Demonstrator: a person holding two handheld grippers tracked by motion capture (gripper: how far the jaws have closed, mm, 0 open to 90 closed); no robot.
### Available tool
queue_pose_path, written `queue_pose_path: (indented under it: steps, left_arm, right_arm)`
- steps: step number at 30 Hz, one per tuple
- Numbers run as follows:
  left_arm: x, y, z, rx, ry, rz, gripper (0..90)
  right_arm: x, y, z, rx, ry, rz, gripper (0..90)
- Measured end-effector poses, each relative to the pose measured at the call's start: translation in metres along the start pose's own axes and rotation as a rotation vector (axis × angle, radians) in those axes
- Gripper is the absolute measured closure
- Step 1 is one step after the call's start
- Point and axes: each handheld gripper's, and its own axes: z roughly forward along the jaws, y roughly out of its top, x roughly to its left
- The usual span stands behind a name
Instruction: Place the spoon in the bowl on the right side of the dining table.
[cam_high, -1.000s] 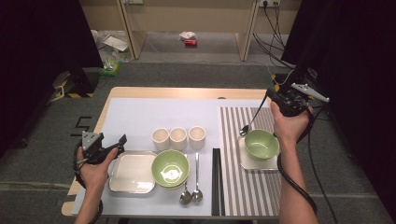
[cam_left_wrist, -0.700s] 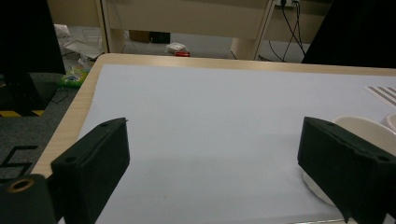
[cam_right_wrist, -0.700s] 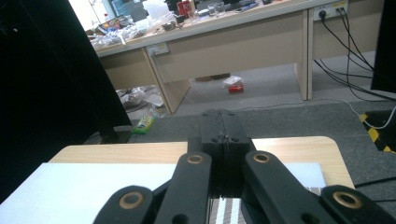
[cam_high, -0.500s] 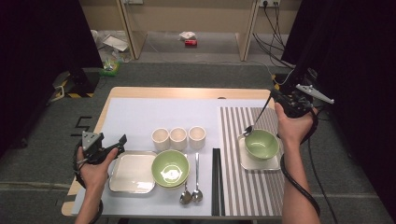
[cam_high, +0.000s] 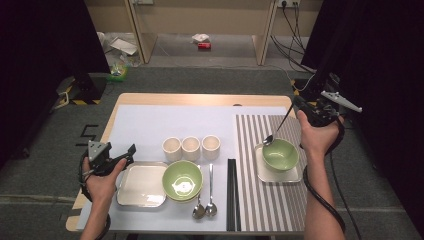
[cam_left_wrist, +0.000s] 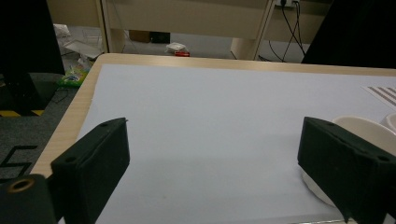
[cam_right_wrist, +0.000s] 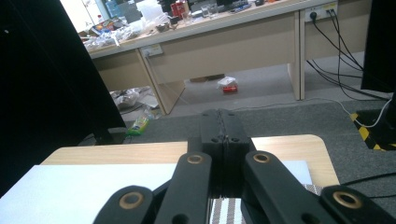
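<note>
**Spoon over the right bowl**

Spoon (cam_high: 276, 126) hangs from the right gripper (cam_high: 299, 104) in the high view, its handle slanting up to the pressed-together jaws and its head at the far-left rim of the bowl (cam_high: 280, 154). That bowl sits on a small plate (cam_high: 296, 176) on the striped mat (cam_high: 255, 200), at the right side of the table (cam_high: 200, 99). The right hand (cam_high: 317, 136) holds its gripper above and just beyond the bowl. The left gripper (cam_high: 131, 150) rests near the table's left edge, just left of a tray (cam_high: 140, 187); its jaws stand wide apart with nothing between them. Against the tray's right side lies a second green bowl (cam_high: 183, 180). Beyond it stand 3 cups (cam_high: 191, 147) in a row. To the right of the second bowl lie 2 more spoons (cam_high: 205, 206), then chopsticks (cam_high: 231, 195) along the mat's left edge.

In the left gripper view, the 2 black jaws rise far apart at the lower left and lower right, empty over the pale sheet (cam_left_wrist: 210, 121). A cup's rim (cam_left_wrist: 359, 130) peeks out beside the right jaw.

In the right gripper view, the jaws meet in the middle, fully closed. Whether the spoon's handle sits in the seam I cannot tell here. Below them show the mat's stripes (cam_right_wrist: 224, 212) and the table's far edge.
</note>
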Motion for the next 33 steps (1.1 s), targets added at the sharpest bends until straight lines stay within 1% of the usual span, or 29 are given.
queue_pose_path:
  steps: [1, 3, 4, 6, 11, 13, 14, 15, 18, 19, 20, 21, 22, 23, 24, 26, 28, 30, 33]
  left_arm:
    - [0.000, 0.000, 0.000, 0.000, 0.000, 0.000, 8.0]
    - [0.000, 0.000, 0.000, -0.001, 0.001, 0.000, 8.0]
    - [0.000, 0.000, 0.000, -0.001, 0.001, -0.001, 8.0]
    - [0.000, 0.000, 0.000, 0.000, 0.001, 0.000, 8.0]
    - [0.000, 0.000, 0.000, 0.001, 0.000, 0.000, 8.1]
    - [0.000, 0.000, 0.000, 0.001, 0.001, 0.000, 8.1]
    - [0.000, 0.000, 0.000, 0.001, 0.001, 0.001, 8.1]
    - [0.000, 0.000, 0.000, 0.001, 0.001, 0.000, 8.1]
    - [0.000, 0.000, 0.000, 0.000, 0.001, 0.000, 8.1]
    - [0.000, 0.000, 0.000, 0.001, 0.001, 0.000, 8.0]
    - [0.000, 0.000, 0.000, 0.002, 0.000, 0.001, 8.0]
    - [0.000, -0.001, 0.000, 0.003, 0.000, 0.001, 8.1]
    - [0.000, -0.001, 0.000, 0.004, 0.000, 0.002, 8.0]
    - [-0.001, -0.001, 0.000, 0.004, -0.001, 0.001, 8.0]
    - [-0.001, -0.001, 0.000, 0.004, -0.001, 0.001, 8.0]
    - [-0.001, -0.001, 0.000, 0.004, 0.000, 0.001, 8.0]
    - [0.000, -0.001, 0.000, 0.003, 0.000, 0.000, 8.0]
    - [0.000, 0.000, 0.000, 0.000, 0.002, 0.000, 8.1]
    - [0.001, 0.001, -0.001, -0.003, 0.005, -0.002, 8.0]
  right_arm:
    - [0.000, 0.000, -0.001, 0.005, 0.001, 0.014, 90.0]
    - [-0.002, -0.002, -0.001, 0.007, -0.010, 0.000, 90.0]
    - [-0.003, -0.002, -0.001, 0.000, -0.004, 0.005, 90.0]
    - [-0.004, -0.003, -0.002, 0.008, -0.014, -0.004, 90.0]
    - [-0.008, -0.005, -0.003, 0.009, -0.021, 0.010, 90.0]
    - [-0.011, -0.006, -0.004, 0.016, -0.029, 0.003, 90.0]
    - [-0.012, -0.007, -0.003, 0.009, -0.028, 0.002, 90.0]
    - [-0.013, -0.008, -0.004, 0.018, -0.036, 0.005, 90.0]
    - [-0.015, -0.011, -0.003, 0.015, -0.036, 0.008, 90.0]
    - [-0.015, -0.011, -0.004, 0.026, -0.041, 0.013, 90.0]
    - [-0.017, -0.012, -0.003, 0.016, -0.040, 0.005, 90.0]
    - [-0.017, -0.013, -0.004, 0.027, -0.046, 0.009, 90.0]
    - [-0.018, -0.014, -0.003, 0.022, -0.041, 0.008, 90.0]
    - [-0.019, -0.015, -0.004, 0.028, -0.050, 0.004, 90.0]
    - [-0.019, -0.016, -0.003, 0.025, -0.047, 0.012, 90.0]
    - [-0.021, -0.018, -0.003, 0.039, -0.053, 0.009, 90.0]
    - [-0.023, -0.021, -0.002, 0.035, -0.047, 0.020, 90.0]
    - [-0.023, -0.021, -0.002, 0.042, -0.052, 0.025, 90.0]
    - [-0.024, -0.023, -0.001, 0.038, -0.051, 0.018, 90.0]
